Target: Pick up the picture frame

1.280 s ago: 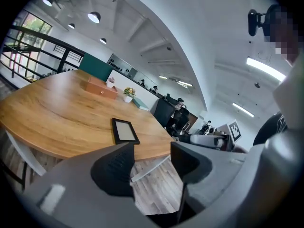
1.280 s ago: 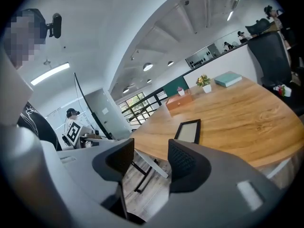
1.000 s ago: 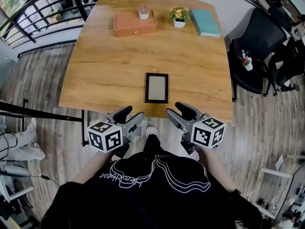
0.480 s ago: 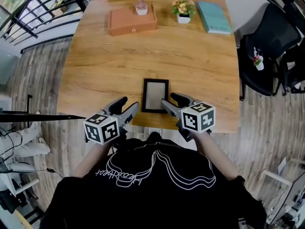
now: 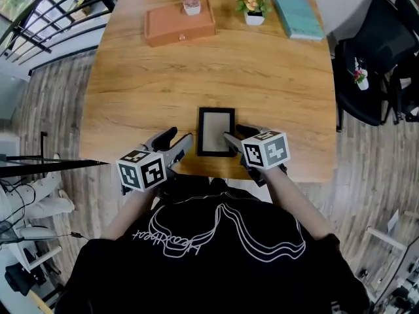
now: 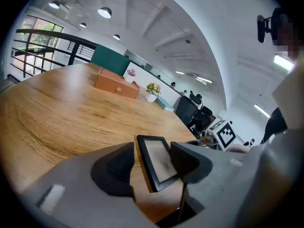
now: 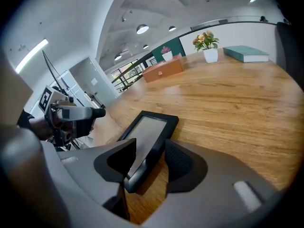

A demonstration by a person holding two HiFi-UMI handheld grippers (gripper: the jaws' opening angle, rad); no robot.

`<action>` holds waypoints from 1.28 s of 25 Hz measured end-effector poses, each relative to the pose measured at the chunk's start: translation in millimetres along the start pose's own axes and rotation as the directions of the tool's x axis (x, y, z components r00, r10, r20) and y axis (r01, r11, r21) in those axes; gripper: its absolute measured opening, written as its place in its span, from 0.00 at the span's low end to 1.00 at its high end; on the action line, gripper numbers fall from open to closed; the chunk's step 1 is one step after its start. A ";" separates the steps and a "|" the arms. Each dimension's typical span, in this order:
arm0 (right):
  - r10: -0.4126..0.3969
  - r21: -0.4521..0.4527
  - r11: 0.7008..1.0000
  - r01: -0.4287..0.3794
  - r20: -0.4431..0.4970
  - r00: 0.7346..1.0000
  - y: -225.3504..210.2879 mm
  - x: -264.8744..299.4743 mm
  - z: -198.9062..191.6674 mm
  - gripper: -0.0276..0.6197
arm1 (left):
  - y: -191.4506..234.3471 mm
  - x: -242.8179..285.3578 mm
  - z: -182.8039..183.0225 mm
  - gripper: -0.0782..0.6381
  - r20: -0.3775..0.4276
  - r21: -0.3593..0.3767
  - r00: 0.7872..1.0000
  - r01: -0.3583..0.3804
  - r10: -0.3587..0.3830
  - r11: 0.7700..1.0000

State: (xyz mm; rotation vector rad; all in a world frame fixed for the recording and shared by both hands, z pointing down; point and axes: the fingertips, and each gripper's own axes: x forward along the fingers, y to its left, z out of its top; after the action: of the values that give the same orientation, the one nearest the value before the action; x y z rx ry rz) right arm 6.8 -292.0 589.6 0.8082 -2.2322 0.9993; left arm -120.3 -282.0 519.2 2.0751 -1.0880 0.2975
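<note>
Picture frame (image 5: 215, 129) lower right corner hidden behind right gripper (image 5: 234, 135), black chair (image 5: 383, 41) cut off at head view's right edge

Black pic frame (image 5: 215, 131) flat, table's near edge.

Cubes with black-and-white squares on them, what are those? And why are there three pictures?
Those cubes are part of two grippers, tools a person holds and squeezes like big tongs. One picture comes from a camera on the person's head, looking down. The other two come from little cameras that ride on each gripper. On the wooden table lie a black picture frame, an orange-brown box, a pink potted plant, a yellow-flowered plant and a teal book. The left gripper is open, beside the frame. The right gripper is open too, with the frame's edge between its jaws. Nothing is held yet.
</note>
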 end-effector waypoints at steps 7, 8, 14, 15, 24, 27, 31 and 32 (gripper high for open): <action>-0.082 0.002 0.997 0.082 -0.027 0.996 -12.2 8.6 -2.3 0.29 | 13.2 8.4 -1.4 0.43 -0.025 -0.019 1.000 0.015 -0.015 1.000; -0.090 0.003 0.996 0.090 -0.028 0.996 -13.0 8.8 -2.3 0.28 | 12.6 10.3 -2.5 0.43 -0.030 -0.030 0.999 0.022 -0.023 0.999; -0.112 0.002 0.994 0.112 -0.036 0.993 -14.5 9.8 -2.6 0.27 | 5.8 22.3 -11.4 0.43 -0.062 -0.024 0.997 0.053 -0.055 0.998; -0.106 0.024 0.994 0.107 -0.032 0.994 -15.2 9.9 -2.3 0.26 | 6.7 24.4 -13.9 0.43 -0.066 -0.026 0.996 0.054 -0.056 0.998; -0.068 0.216 0.974 0.066 0.002 0.998 -23.2 7.1 0.4 0.22 | 2.6 40.6 -31.1 0.43 -0.101 -0.035 0.992 0.071 -0.074 0.997; -0.040 0.264 0.964 0.039 -0.001 0.999 -25.1 7.3 0.9 0.21 | 1.9 43.8 -36.3 0.43 -0.114 -0.037 0.991 0.071 -0.075 0.997; 0.003 0.318 0.948 -0.004 0.003 1.000 -26.4 8.5 2.5 0.20 | -0.9 47.6 -38.9 0.43 -0.127 -0.031 0.989 0.072 -0.076 0.997; 0.015 0.331 0.944 -0.016 0.004 1.000 -27.1 8.3 3.0 0.20 | -2.3 49.2 -38.6 0.43 -0.129 -0.029 0.989 0.075 -0.078 0.997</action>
State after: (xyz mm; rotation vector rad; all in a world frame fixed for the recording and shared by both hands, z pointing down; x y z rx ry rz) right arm 19.8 -311.4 605.8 0.9329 -2.1019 1.4067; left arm -83.3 -283.2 569.6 2.0405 -0.9282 0.3741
